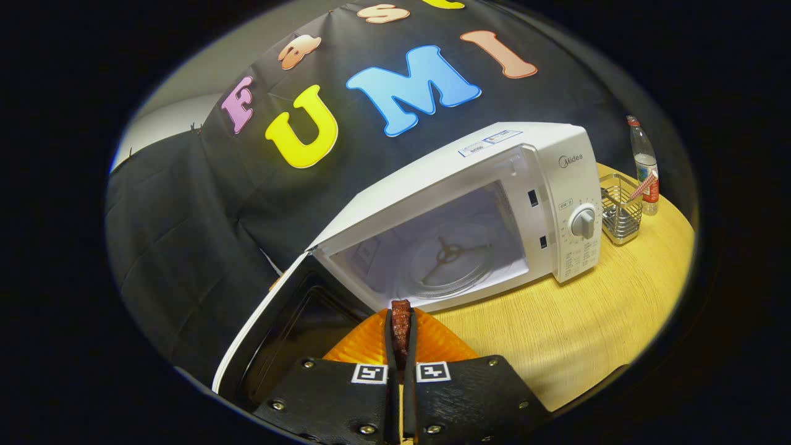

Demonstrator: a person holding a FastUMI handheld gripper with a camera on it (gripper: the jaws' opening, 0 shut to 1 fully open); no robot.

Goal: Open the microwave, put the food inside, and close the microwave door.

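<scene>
White microwave (494, 204) standing on the wooden table (575, 334), its door (272, 327) swung fully open to the left of the cavity. Glass turntable (451, 259) lies flat on the cavity floor. Food (401, 324), a dark reddish-brown strip, clamped between the gripper (401, 346) fingers, just in front of the microwave opening.

The microwave (432, 185) carries the brand "Midea" right of centre in the frame. Its top sticker (491, 142) and the print around the dial (583, 222) are too small to read. At lower centre, square coded markers sit on the gripper (401, 315), whose fingers clamp the food (401, 326).
</scene>
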